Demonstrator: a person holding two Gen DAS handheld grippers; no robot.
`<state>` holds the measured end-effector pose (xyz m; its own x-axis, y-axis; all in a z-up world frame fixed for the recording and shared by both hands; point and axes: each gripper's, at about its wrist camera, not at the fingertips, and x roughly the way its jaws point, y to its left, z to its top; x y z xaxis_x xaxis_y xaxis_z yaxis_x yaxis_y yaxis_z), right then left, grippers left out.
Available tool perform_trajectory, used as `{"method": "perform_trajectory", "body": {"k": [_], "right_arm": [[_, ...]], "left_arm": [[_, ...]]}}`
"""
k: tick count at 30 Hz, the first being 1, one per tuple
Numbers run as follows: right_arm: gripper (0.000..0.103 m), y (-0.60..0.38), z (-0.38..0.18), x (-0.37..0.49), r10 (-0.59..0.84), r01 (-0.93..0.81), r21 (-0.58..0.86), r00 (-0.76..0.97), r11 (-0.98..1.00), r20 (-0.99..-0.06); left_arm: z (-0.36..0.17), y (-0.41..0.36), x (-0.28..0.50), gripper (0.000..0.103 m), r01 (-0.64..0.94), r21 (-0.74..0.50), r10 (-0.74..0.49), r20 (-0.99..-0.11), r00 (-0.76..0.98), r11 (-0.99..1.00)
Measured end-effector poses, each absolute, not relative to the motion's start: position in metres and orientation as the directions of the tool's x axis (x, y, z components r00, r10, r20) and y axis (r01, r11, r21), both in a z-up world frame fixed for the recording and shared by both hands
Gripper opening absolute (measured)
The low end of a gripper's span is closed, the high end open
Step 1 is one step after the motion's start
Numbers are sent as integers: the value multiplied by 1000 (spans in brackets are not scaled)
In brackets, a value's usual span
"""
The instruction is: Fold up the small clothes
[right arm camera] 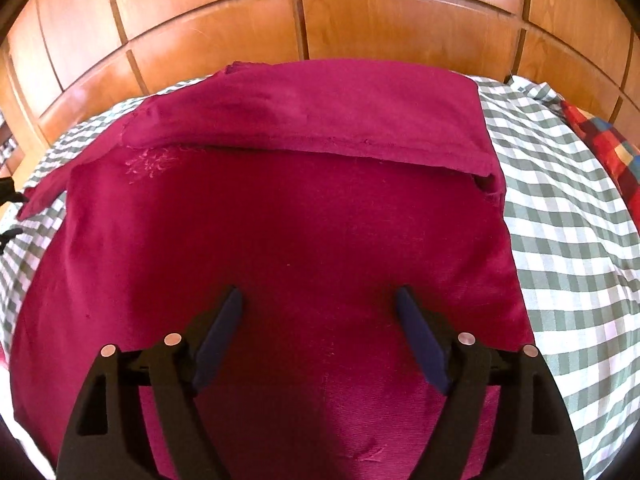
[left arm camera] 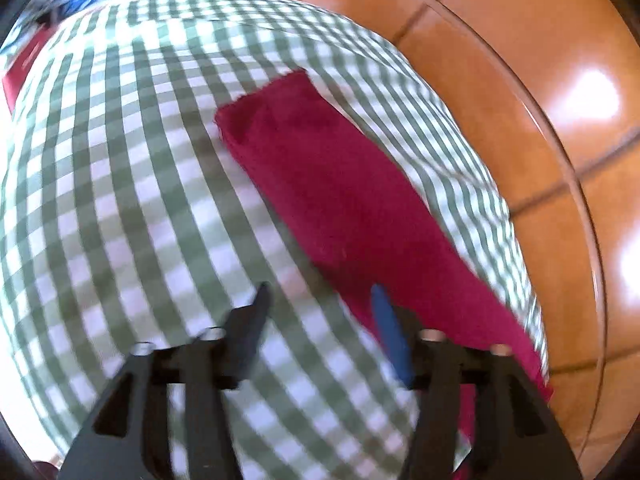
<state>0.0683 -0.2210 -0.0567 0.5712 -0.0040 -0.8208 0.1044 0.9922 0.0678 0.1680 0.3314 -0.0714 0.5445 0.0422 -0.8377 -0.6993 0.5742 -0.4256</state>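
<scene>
A crimson garment point(right arm camera: 280, 232) lies spread on a green-and-white checked sheet point(right arm camera: 568, 240), its far edge folded over toward me as a flap point(right arm camera: 320, 120). A sleeve point(right arm camera: 46, 190) sticks out at its left. My right gripper point(right arm camera: 320, 296) hovers open over the middle of the garment, with nothing between its blue pads. In the left wrist view the long crimson sleeve point(left arm camera: 340, 200) runs diagonally across the checked sheet point(left arm camera: 120, 200). My left gripper point(left arm camera: 320, 292) is open beside it, its right fingertip point(left arm camera: 380, 300) over the sleeve's edge, nothing gripped. This view is blurred.
A wooden panelled headboard or wall point(right arm camera: 320, 12) rises right behind the far edge of the bed. A red, blue and yellow checked cloth point(right arm camera: 608, 148) lies at the right edge. Printed items, red and blue point(left arm camera: 48, 28), lie at the far left in the left wrist view.
</scene>
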Motion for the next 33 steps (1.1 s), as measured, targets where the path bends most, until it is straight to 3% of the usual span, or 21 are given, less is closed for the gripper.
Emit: {"method": "perform_trajectory", "body": {"k": [2, 3, 6, 14, 22, 26, 33], "right_arm": [[78, -221, -57, 68, -12, 108, 60, 571, 992, -821], [78, -220, -58, 67, -18, 108, 55, 574, 993, -819], [80, -217, -60, 67, -34, 105, 34, 582, 994, -813], [82, -216, -63, 66, -40, 105, 29, 596, 994, -802], [82, -218, -64, 61, -26, 105, 50, 620, 993, -784], [82, -219, -64, 60, -19, 104, 59, 626, 993, -779], [83, -221, -64, 60, -7, 98, 71, 630, 993, -776]], "left_arm": [[-76, 341, 174, 57, -728, -419, 72, -840, 537, 543], [-78, 345, 178, 41, -727, -420, 68, -841, 537, 543], [-75, 342, 193, 6, -684, -398, 59, -839, 541, 612], [-26, 291, 207, 5, -469, -348, 44, -764, 643, 812], [15, 217, 188, 5, -225, -437, -153, -677, 720, 871], [13, 203, 180, 5, -199, -504, -225, -659, 718, 840], [-15, 222, 166, 5, -299, -535, -211, -696, 686, 790]]}}
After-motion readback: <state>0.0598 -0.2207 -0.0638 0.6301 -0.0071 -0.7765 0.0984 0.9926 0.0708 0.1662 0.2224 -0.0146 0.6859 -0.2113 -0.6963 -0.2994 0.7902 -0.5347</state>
